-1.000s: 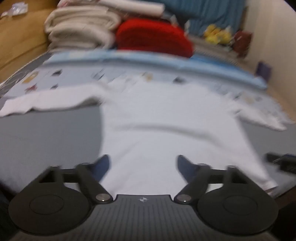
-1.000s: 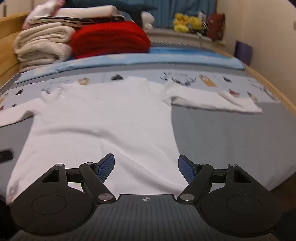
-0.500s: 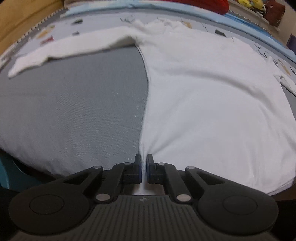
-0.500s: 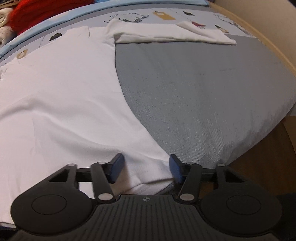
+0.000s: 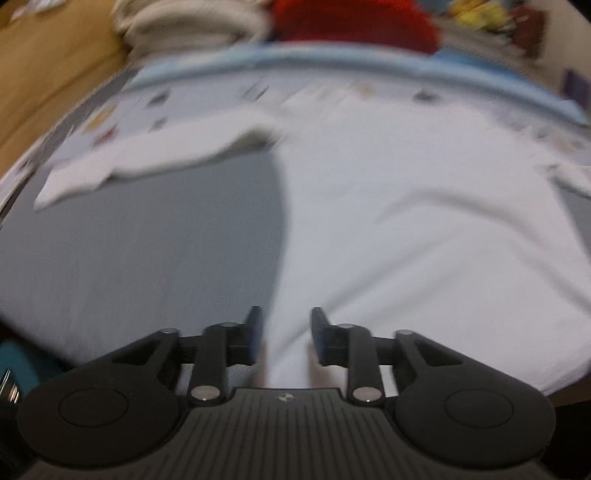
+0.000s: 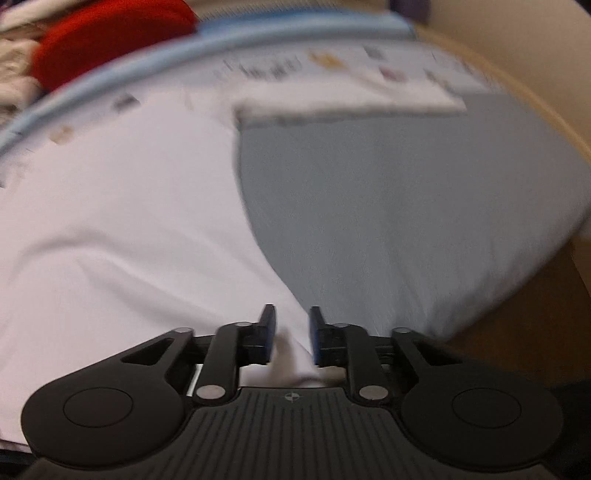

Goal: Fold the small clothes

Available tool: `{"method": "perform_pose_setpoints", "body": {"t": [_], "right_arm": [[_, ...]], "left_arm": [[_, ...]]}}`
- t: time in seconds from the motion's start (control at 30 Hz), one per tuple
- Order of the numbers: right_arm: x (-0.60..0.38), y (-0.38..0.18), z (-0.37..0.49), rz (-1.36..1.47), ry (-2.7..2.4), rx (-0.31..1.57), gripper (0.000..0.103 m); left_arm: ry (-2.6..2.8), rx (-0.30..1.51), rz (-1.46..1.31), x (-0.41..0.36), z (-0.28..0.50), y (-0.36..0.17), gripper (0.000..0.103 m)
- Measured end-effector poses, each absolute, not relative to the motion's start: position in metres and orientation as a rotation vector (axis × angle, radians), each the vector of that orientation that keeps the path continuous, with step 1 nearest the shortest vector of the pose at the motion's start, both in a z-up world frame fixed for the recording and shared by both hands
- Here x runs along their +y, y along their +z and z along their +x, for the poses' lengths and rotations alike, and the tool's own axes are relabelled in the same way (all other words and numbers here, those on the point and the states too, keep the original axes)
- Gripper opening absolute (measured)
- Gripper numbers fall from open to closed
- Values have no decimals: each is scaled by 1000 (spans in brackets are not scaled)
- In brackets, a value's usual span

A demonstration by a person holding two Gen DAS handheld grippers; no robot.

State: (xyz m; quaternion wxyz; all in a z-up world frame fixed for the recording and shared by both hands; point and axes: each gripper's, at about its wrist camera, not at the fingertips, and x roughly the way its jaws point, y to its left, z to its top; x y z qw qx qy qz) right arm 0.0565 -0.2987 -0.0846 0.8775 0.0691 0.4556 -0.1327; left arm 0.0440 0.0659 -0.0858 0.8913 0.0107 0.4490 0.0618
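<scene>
Left wrist view first: the white shirt (image 5: pixel 424 221) lies flat on the grey bed (image 5: pixel 147 240), hem toward the near edge, sleeves spread out to either side at the far end. That layout makes sense for a fold, with the whole outline on show and both bottom corners within reach. The left claw (image 5: pixel 284 334) straddles the shirt's near left corner, cloth bunched between its blue pads (image 5: pixel 255 332), and the jaws are opening; a gap shows on both sides of the fabric, so I judge it is not pinched right now. The picture is blurred, so the exact contact is hard to call.

Over on the right wrist view, the right claw (image 6: pixel 290 334) sits over the near right corner of the shirt (image 6: pixel 122 221), jaws closing, a fold of fabric standing between them but not yet squeezed. Symmetric corners, one per hand, look like the setup for lifting the hem toward the collar. Folded towels and a red blanket (image 5: pixel 351 18) are stacked at the far end, well clear.
</scene>
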Motion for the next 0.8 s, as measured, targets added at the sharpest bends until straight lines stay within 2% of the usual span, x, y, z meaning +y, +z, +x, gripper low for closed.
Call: {"method": "perform_pose_setpoints", "body": {"t": [0.03, 0.1, 0.23, 0.33, 0.4, 0.47, 0.5, 0.63, 0.67, 0.8], "right_arm": [[-294, -81, 57, 139, -240, 917, 35], [-288, -84, 60, 136, -189, 925, 42], [-288, -122, 73, 115, -199, 1167, 43], [-284, -112, 75, 106, -199, 1135, 42], [-281, -95, 72, 114, -162, 1040, 43], [-274, -77, 68, 115, -101, 944, 44], [-269, -70, 64, 104, -67, 893, 44], [-249, -46, 53, 47, 32, 752, 45], [-247, -45, 52, 44, 48, 741, 46], [-241, -46, 50, 10, 70, 734, 46]], "left_arm": [[77, 919, 12, 60, 43, -84, 36], [5, 957, -34, 50, 44, -92, 37], [34, 1175, -78, 51, 49, -127, 37], [28, 1137, -61, 43, 44, -116, 40], [6, 1057, -29, 33, 41, -100, 53], [-14, 962, -9, 25, 36, -84, 78], [-22, 910, 0, 28, 34, -73, 83], [-30, 773, 49, 9, 27, -51, 88], [-31, 754, 50, 5, 26, -49, 92], [-14, 730, 16, -2, 23, -46, 92]]}}
